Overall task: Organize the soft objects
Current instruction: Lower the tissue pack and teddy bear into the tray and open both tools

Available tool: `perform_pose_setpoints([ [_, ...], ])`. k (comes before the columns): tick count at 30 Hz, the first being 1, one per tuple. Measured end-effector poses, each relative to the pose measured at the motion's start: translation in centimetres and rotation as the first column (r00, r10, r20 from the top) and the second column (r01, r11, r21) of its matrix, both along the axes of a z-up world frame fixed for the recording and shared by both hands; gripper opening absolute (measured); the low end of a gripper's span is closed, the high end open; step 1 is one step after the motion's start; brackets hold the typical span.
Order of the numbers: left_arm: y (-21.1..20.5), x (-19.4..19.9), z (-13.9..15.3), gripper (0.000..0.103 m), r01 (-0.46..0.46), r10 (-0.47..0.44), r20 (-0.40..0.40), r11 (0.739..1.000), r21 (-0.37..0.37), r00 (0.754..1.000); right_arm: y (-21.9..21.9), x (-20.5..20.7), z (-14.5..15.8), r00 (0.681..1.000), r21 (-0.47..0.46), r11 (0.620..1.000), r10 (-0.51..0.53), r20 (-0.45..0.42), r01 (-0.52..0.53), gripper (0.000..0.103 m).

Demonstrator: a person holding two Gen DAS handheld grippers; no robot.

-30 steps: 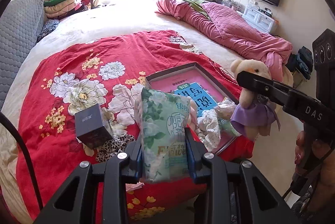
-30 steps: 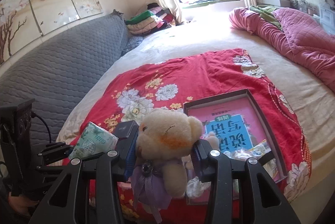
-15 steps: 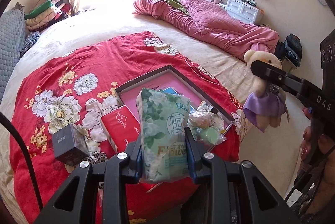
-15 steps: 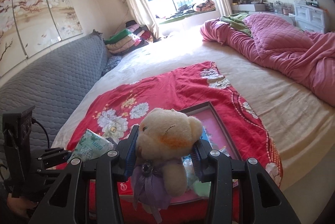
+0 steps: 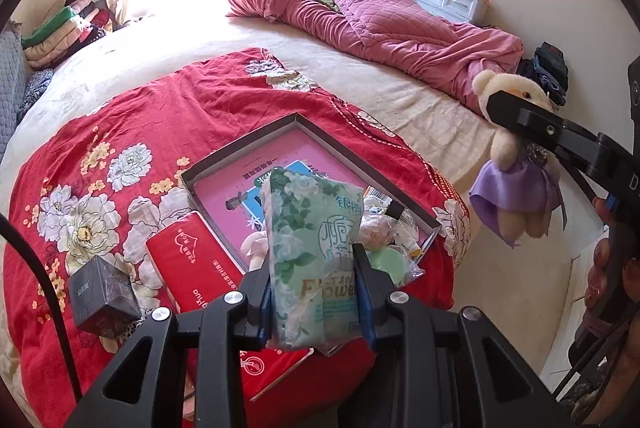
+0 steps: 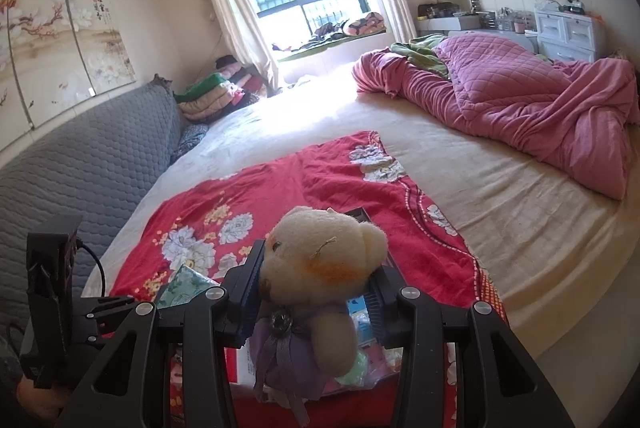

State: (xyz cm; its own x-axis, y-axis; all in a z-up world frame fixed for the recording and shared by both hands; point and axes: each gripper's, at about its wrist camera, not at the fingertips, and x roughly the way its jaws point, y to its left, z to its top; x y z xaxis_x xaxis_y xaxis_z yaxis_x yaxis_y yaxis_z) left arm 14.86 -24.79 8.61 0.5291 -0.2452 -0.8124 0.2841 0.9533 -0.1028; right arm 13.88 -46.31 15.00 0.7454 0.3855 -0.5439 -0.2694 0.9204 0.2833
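Left wrist view: I see my left gripper point(image 5: 314, 284) clamped on a green tissue pack point(image 5: 314, 252), both pads pressed into its sides, the pack standing upright between them.
Pack position: I hold it in the air above the near edge of the tray point(image 5: 316, 132), which lies on the red floral cloth point(image 5: 160, 116).
Tray contents: a pink book point(image 5: 256, 184) fills the floor; small wrapped bits, one of them pale green point(image 5: 386, 262), crowd its near corner. I cannot tell what they are.
Beside the tray: a red pack point(image 5: 188, 268) touches its left wall; a black box point(image 5: 102, 300) sits farther left on the cloth.
Right gripper from here: it point(image 5: 516, 108) is at the right edge, off the bed's side, with a bear point(image 5: 516, 184) hanging from it.
Right wrist view: my right gripper point(image 6: 316, 284) squeezes the bear point(image 6: 324, 260) at the head, its purple dress dangling below the jaws.
Bear position: held aloft over the near end of the cloth point(image 6: 340, 180), with the tray mostly hidden behind it.
Left gripper from here: it point(image 6: 120, 308) shows low on the left, the tissue pack point(image 6: 184, 286) poking out of it.
Bed: a pink quilt point(image 6: 540, 108) is bunched along the far right side.
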Motion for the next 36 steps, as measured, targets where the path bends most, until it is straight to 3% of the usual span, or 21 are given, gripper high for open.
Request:
perform_pose_setpoints([
  [16, -1.7, 3.1, -5.8, 0.033, 0.002, -0.001, -0.097, 1.0, 0.015, 0.995, -1.7, 2.6, -5.1, 0.995, -0.055, 0.996, -0.078, -0.06, 0.075, 0.045],
  [20, -2.3, 3.4, -6.5, 0.033, 0.01, -0.008, -0.096, 1.0, 0.026, 0.995, -2.2, 2.9, -5.7, 0.994, -0.061, 0.994, -0.095, -0.061, 0.091, 0.045],
  [32, -3.4, 4.5, -8.7, 0.033, 0.017, -0.015, -0.127, 1.0, 0.017, 0.992, -1.7, 4.4, -8.7, 0.992, -0.19, 0.978, -0.098, -0.073, 0.083, 0.045],
  [36, -3.7, 4.8, -9.2, 0.033, 0.022, -0.018, -0.129, 0.999, 0.027, 0.991, -2.3, 4.7, -9.5, 0.991, -0.173, 0.981, -0.1, -0.084, 0.084, 0.045],
])
